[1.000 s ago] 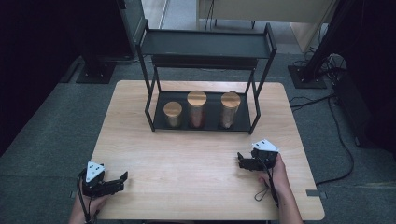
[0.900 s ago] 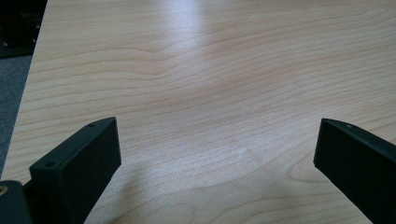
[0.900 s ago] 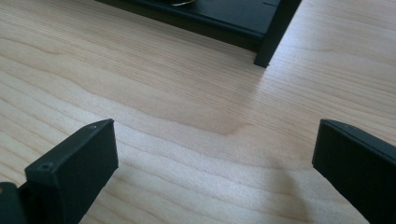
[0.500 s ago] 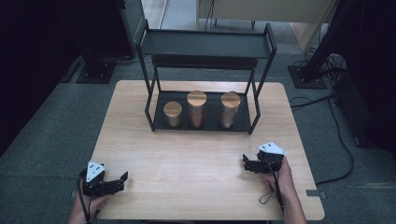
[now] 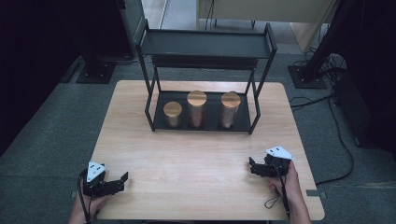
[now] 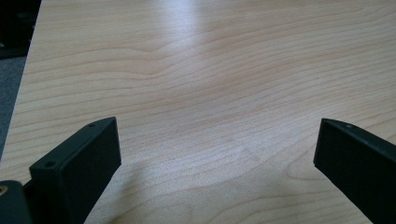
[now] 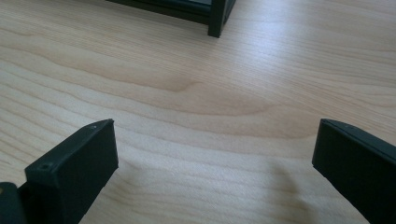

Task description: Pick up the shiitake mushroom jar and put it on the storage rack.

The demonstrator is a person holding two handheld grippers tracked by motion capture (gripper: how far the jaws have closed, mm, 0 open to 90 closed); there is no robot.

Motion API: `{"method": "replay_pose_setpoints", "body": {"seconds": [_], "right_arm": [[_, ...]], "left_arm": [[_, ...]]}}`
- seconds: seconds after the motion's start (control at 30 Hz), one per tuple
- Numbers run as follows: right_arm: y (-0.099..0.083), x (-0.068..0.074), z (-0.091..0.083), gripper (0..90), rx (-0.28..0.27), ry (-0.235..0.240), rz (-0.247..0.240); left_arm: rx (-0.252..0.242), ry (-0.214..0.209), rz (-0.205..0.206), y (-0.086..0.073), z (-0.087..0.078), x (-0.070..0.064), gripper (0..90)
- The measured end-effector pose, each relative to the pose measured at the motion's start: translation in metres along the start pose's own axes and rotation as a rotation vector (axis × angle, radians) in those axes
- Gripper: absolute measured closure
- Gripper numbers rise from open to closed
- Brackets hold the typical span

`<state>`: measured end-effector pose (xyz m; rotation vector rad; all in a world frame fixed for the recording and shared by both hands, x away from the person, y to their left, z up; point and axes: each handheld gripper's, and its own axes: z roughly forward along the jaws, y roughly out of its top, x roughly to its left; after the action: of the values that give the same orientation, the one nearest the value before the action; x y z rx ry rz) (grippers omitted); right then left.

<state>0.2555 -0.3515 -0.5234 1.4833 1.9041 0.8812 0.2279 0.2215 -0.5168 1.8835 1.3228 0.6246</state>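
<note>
While I hold my left gripper (image 5: 120,179) low over the near left corner of the table (image 5: 196,163), its jaws stand wide apart with nothing but bare wood between them, and my right gripper (image 5: 252,166) sits near the right edge with its jaws spread just as wide and equally empty. Ahead of both, toward the far side, stands the black shelf rack (image 5: 205,44), and on its lower tray wait three jars with wooden lids: the short jar (image 5: 173,114) on the left, the tall jar (image 5: 196,109) in the middle and the right jar (image 5: 230,109), lined up side by side and well apart from both of my grippers. Only the rack's front legs and low front rail stand before the jars; one leg (image 7: 218,17) shows at the top of the right gripper view. Between my grippers and the rack lies a broad stretch of open wood. My left gripper is close to the near edge. Light, grained wood makes up the table top, with a soft glare on it, and grey carpet surrounds it, with cables (image 5: 327,100) trailing on the floor to the right.
</note>
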Motion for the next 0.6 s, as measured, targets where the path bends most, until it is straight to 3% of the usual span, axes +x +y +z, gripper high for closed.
{"method": "replay_pose_setpoints", "body": {"seconds": [0.6], "right_arm": [[-0.018, -0.023, -0.019, 0.0, 0.019, -0.051, 0.023]], "left_arm": [[0.0, -0.002, 0.001, 0.0, 0.0, 0.0, 0.9]]}}
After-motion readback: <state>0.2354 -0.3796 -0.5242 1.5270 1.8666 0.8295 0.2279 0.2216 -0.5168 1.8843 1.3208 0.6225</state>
